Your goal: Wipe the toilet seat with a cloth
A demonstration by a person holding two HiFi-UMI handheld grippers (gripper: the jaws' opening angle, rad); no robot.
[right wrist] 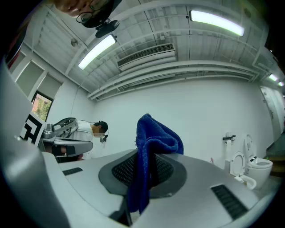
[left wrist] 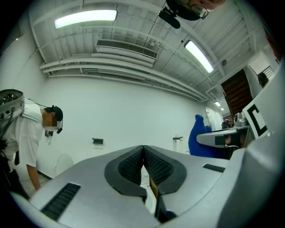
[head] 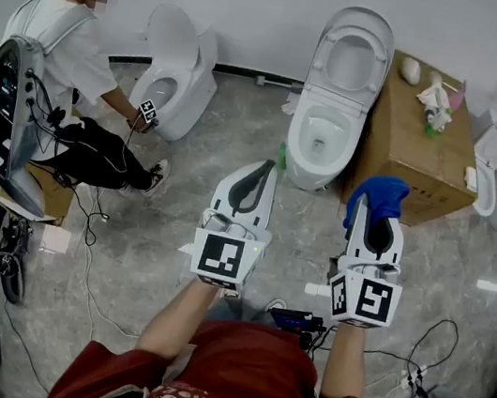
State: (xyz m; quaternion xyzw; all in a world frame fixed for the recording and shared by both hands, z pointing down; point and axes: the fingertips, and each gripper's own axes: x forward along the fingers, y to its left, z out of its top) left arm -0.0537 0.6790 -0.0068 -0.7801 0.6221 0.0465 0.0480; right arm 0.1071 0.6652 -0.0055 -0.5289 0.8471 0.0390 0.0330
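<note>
Right, starting at the left: the grey two-jaw left gripper point(head: 258, 174) has its ribbed pads pressed together on nothing, pointing about level. Ahead, between my two tools, stands the white ceramic toilet point(head: 318, 172), lid up, its seat ring point(head: 301, 128) well apart from both. Over on the right, the grey right gripper point(head: 375, 216) is clamped on the blue terry cloth point(head: 378, 192), which flops over its tips. I'd call this the approach, with no wiping begun. Next I must close in, tip the right tool down and lay the cloth on the seat.
</note>
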